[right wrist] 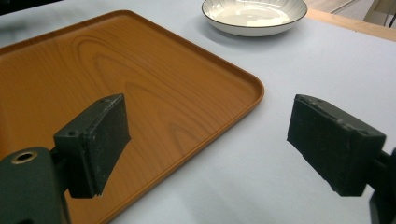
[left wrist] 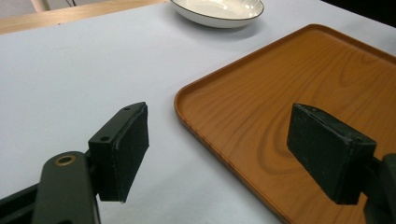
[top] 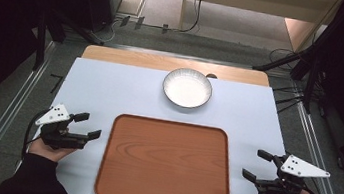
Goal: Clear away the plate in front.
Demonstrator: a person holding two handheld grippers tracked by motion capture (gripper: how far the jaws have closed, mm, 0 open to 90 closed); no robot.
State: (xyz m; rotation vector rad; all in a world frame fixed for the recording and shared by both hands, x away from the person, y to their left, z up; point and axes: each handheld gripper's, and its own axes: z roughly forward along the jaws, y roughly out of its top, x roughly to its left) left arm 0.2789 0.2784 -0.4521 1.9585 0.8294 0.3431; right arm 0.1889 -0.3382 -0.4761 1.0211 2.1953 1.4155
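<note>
From the high view, the wooden tray (top: 166, 163) sits bare at the near middle of the table (top: 110, 89), and everything else is best placed against it. The white bowl (top: 187, 87) stands beyond the tray's far edge, apart from it and a little toward its right half, upright and seemingly empty. The left gripper (top: 84, 125) hovers just off the tray's left edge, jaws spread wide with nothing between them; the right gripper (top: 258, 165) mirrors it off the tray's right edge, equally wide and empty. Each is carried in a hand with a dark sleeve.

In the left gripper view, the tray's (left wrist: 299, 107) near-left corner lies between the two black jaws, which stand far apart, one over the white tabletop and one over the wood. The bowl (left wrist: 217, 10) is beyond the tray's far-left corner, untouched.

In the right gripper view, the tray's (right wrist: 116, 79) right corner runs between the open jaws, and the bowl (right wrist: 254, 16) rests past that corner on the white surface (its ribbed inner wall is plain here).

My judgement: the work has hardly begun. Nothing is gripped, nothing is on the tray, and the bowl is well out of reach of both grippers. Likely everything remains, whether that means fetching the bowl or taking the tray by its two sides.
</note>
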